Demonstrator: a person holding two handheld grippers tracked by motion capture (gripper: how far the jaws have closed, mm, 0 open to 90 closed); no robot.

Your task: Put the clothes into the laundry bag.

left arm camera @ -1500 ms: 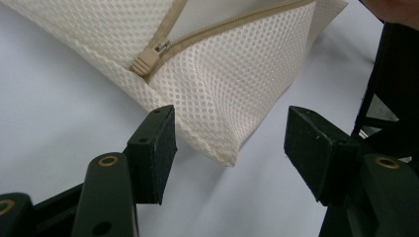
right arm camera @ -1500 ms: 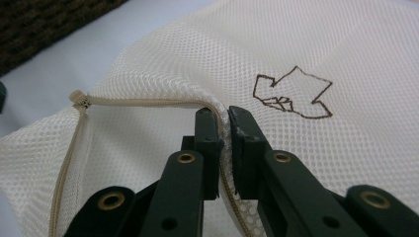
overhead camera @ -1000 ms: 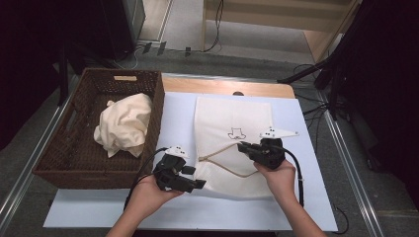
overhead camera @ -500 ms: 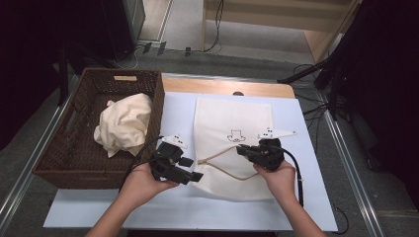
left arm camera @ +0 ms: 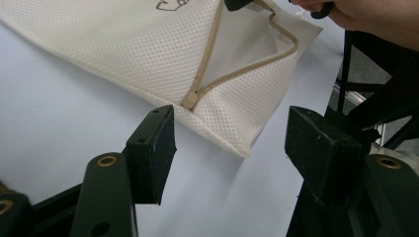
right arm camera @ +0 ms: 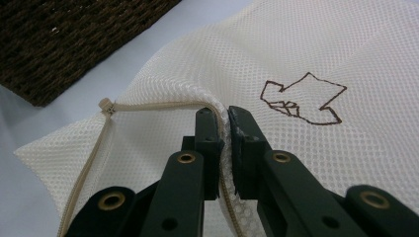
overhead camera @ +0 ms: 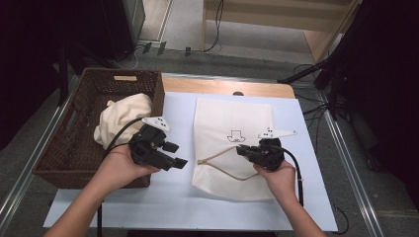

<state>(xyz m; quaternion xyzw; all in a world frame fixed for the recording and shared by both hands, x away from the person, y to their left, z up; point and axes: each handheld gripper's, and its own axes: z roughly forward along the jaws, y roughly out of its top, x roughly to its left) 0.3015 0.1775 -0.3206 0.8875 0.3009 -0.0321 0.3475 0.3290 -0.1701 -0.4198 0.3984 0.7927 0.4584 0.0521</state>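
Cream mesh laundry bag lies flat on the table, zipper partly undone. The right gripper pinches the bag's upper zipper edge; the left gripper hovers beside the bag, jaws apart and empty.

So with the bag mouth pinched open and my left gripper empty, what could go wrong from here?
1. The right gripper pinches only a thin fold of the mesh bag at the zipper edge; a tug could pull it free and let the mouth drop shut.
2. The left gripper is open above the zipper's end and could snag the mesh.
3. The cloth lies bunched in the basket; a grab may catch only a fold.
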